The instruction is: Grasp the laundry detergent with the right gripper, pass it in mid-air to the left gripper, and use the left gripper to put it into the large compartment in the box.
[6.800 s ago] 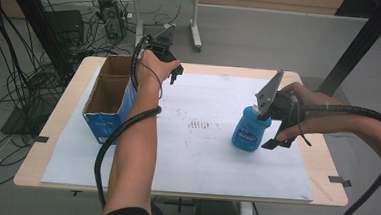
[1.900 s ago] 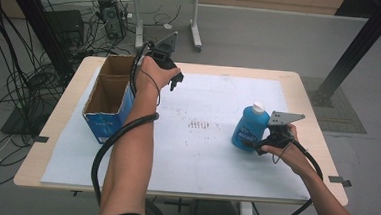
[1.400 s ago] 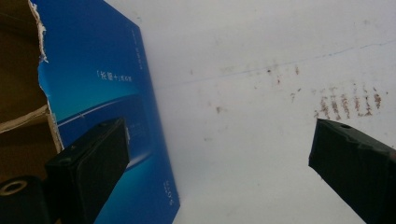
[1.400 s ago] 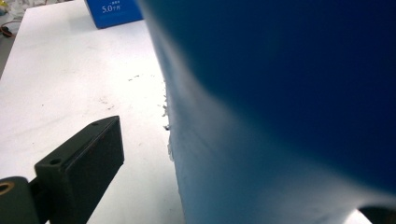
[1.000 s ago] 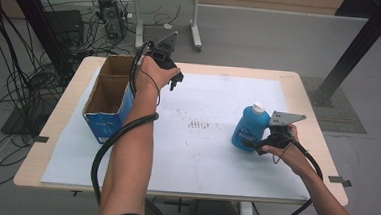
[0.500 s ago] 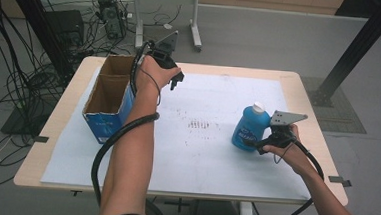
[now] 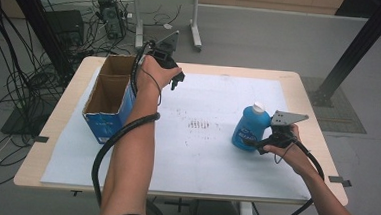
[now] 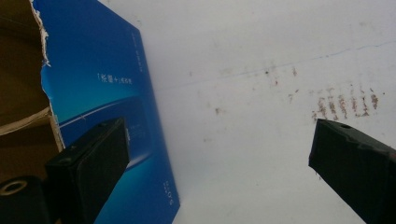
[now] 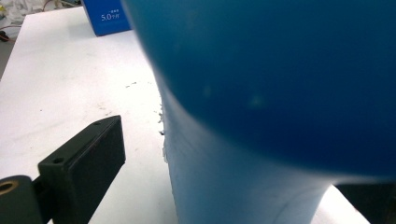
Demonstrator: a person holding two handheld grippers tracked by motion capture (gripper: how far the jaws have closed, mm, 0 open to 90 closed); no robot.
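Observation:
A blue plastic bottle (image 7: 249, 126) with a white cap stands upright on the white sheet at the right. My right gripper (image 7: 253, 143) is low at its base, and the bottle (image 9: 280, 70) sits between the jaws. The left jaw stands a little off the bottle wall, so this gripper is open. A blue cardboard box (image 7: 109, 100) with its top open stands at the left. My left gripper (image 7: 176, 79) hovers beside the box's far right corner. Its jaws are wide apart with nothing between them (image 8: 219, 140), above the sheet next to the box's blue side (image 8: 107, 93).
A white sheet (image 7: 200, 158) covers most of the wooden table (image 7: 309, 92). Dark smudge marks (image 7: 200, 124) lie at its middle. Cables and equipment lie on the floor beyond the table's far left.
Over the whole span my right gripper dropped from the bottle's top to its base. In the last second, nothing has visibly moved.

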